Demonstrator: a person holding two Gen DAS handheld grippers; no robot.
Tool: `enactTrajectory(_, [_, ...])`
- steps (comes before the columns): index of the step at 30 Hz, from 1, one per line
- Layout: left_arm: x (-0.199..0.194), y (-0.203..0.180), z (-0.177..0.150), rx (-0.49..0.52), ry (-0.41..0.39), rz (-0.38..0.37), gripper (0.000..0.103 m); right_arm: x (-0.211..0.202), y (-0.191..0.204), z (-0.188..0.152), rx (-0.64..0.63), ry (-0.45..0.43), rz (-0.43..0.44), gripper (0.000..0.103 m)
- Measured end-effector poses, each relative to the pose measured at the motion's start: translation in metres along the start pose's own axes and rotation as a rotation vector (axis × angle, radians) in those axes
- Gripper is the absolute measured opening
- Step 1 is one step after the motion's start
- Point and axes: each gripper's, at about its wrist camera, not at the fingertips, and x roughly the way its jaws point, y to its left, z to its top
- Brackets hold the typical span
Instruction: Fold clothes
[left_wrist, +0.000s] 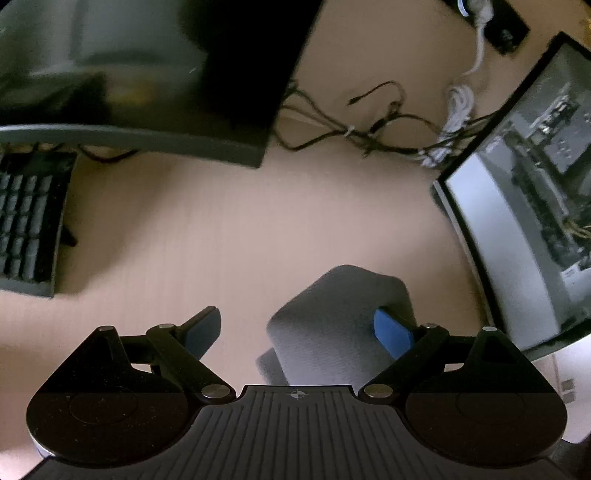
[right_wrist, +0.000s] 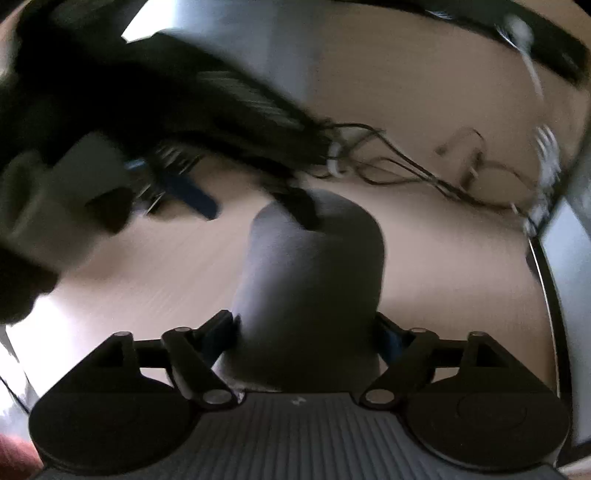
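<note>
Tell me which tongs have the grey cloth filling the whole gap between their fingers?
The right tongs: the grey cloth reaches both fingers. The left tongs leave bare desk beside one finger.

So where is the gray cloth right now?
The folded gray cloth lies on the tan desk, between the right gripper fingers in its view, and low and right of centre, near the computer case, in the left view.

Legible text, labels, brands, numbers: none. Keyboard, far left on the desk: key legends too blurred and dark to read. Open computer case, right: no readable marking on its boards. Signs: a small cross-shaped mark on each gripper's ribbed body, near edge; no lettering.
</note>
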Motion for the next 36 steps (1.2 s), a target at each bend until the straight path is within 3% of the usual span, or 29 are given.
enactTrajectory(3, [0.001,0.009,-0.006,-0.012,0.014,0.016,0.095,0.0,-0.006,-0.001,0.03,0.007,0.049,0.082])
enactTrajectory(8, [0.0,0.019,-0.018,0.023,0.004,0.113,0.095,-0.017,-0.032,0.002,0.107,-0.044,0.124,0.082])
enactTrajectory(11, [-0.005,0.033,-0.021,-0.011,0.007,0.102,0.096,-0.027,-0.053,0.007,0.21,-0.085,0.175,0.082])
enactTrajectory(12, [-0.006,0.037,-0.022,-0.02,0.006,0.101,0.096,-0.025,-0.056,0.008,0.24,-0.079,0.19,0.079])
enactTrajectory(15, [-0.008,0.045,-0.026,-0.033,-0.002,0.113,0.097,-0.011,-0.056,0.009,0.308,-0.035,0.218,0.056])
enactTrajectory(16, [-0.007,0.047,-0.027,-0.042,0.004,0.116,0.098,-0.008,-0.048,0.008,0.294,-0.025,0.216,0.054])
enactTrajectory(23, [-0.021,0.06,-0.033,-0.128,0.01,0.067,0.097,-0.011,-0.014,-0.004,0.124,0.003,0.196,0.055])
enactTrajectory(27, [-0.041,0.049,-0.036,-0.114,-0.009,0.053,0.097,-0.014,-0.015,-0.01,0.137,0.022,0.207,0.056])
enactTrajectory(32, [-0.036,0.042,-0.049,-0.057,0.027,0.12,0.098,-0.02,-0.008,-0.013,0.1,0.036,0.277,0.066])
enactTrajectory(35, [-0.038,0.047,-0.051,-0.075,0.03,0.114,0.098,-0.024,-0.022,-0.007,0.141,0.015,0.317,0.07])
enactTrajectory(36, [-0.039,0.046,-0.053,-0.063,0.025,0.119,0.098,-0.025,-0.03,-0.005,0.173,0.009,0.333,0.077])
